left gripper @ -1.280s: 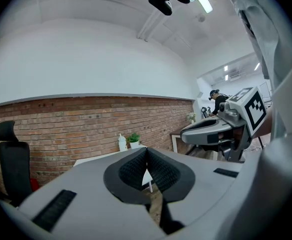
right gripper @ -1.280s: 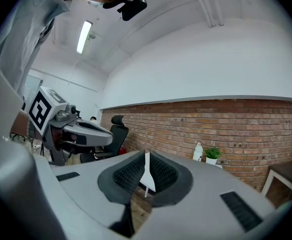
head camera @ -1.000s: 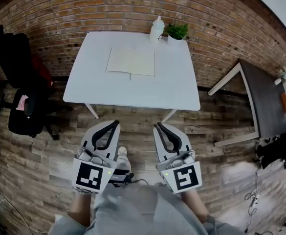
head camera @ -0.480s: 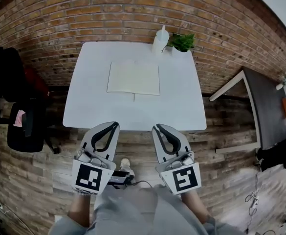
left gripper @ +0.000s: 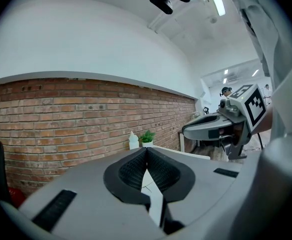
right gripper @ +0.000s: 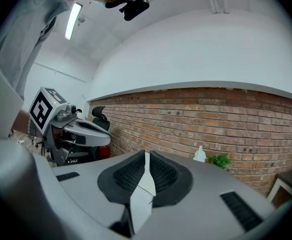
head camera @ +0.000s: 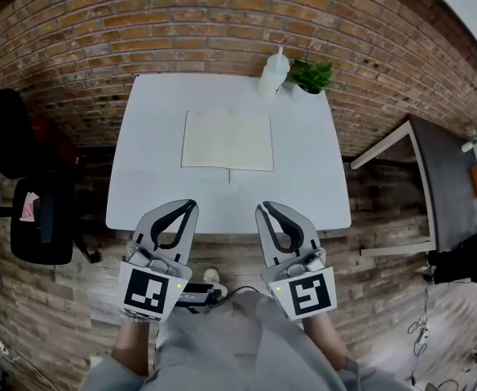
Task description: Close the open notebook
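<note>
Here, the open notebook [head camera: 227, 140] lay flat on a white table [head camera: 148, 194], blank cream pages up. At six o'clock, the left gripper [head camera: 191, 206] and right gripper [head camera: 262, 208] were clenched, empty.

Bright, even light (fisheye-warped edges)

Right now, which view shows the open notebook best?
Head view: the open notebook lies whole, unobstructed on the white table. In the gripper views, the shut left tongs and right tongs block it; only a white sliver shows.
</note>
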The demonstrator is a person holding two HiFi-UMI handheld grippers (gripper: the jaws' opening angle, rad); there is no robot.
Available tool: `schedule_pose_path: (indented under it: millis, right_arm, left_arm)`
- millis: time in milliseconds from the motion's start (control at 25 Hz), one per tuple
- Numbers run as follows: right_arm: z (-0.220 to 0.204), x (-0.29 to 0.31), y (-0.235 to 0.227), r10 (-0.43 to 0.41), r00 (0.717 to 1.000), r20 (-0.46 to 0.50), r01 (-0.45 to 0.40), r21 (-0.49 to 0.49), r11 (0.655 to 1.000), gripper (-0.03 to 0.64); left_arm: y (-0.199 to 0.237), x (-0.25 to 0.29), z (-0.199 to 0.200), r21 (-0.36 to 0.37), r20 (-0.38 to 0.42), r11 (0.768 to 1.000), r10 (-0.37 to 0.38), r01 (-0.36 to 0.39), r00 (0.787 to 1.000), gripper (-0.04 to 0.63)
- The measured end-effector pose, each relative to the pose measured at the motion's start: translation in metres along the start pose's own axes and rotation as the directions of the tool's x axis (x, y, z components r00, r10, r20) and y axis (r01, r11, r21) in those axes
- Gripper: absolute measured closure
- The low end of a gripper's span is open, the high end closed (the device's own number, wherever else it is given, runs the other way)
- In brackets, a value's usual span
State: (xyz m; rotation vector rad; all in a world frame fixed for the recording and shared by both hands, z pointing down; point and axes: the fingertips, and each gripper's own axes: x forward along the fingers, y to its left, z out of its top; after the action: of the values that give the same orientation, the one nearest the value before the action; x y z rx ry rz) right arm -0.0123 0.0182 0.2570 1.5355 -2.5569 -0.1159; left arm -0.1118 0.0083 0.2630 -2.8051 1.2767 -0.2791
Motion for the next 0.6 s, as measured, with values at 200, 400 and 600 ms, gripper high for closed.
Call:
schedule_pose_path:
  millis: [200, 400, 600]
  right_arm:
    - [-0.006, 0.007, -0.004, -0.011, 1.000, -0.023, 0.010, -0.006, 1.000, 0.560]
    - [-0.014, 0.012, -0.007, -0.011, 0.999, -0.042, 0.010, -0.010, 1.000, 0.560]
    - [-0.020, 0.024, -0.011, 0.002, 0.999, -0.055, -0.003, -0.021, 1.000, 0.560]
  left_arm:
    - [0.004, 0.010, -0.006, -0.014, -0.013, 1.000, -0.015, 0.015, 1.000, 0.577]
    - [0.007, 0.016, -0.008, -0.030, -0.016, 0.999, -0.011, 0.011, 1.000, 0.577]
    - [0.014, 0.024, -0.013, -0.037, -0.032, 0.999, 0.001, -0.002, 0.999, 0.577]
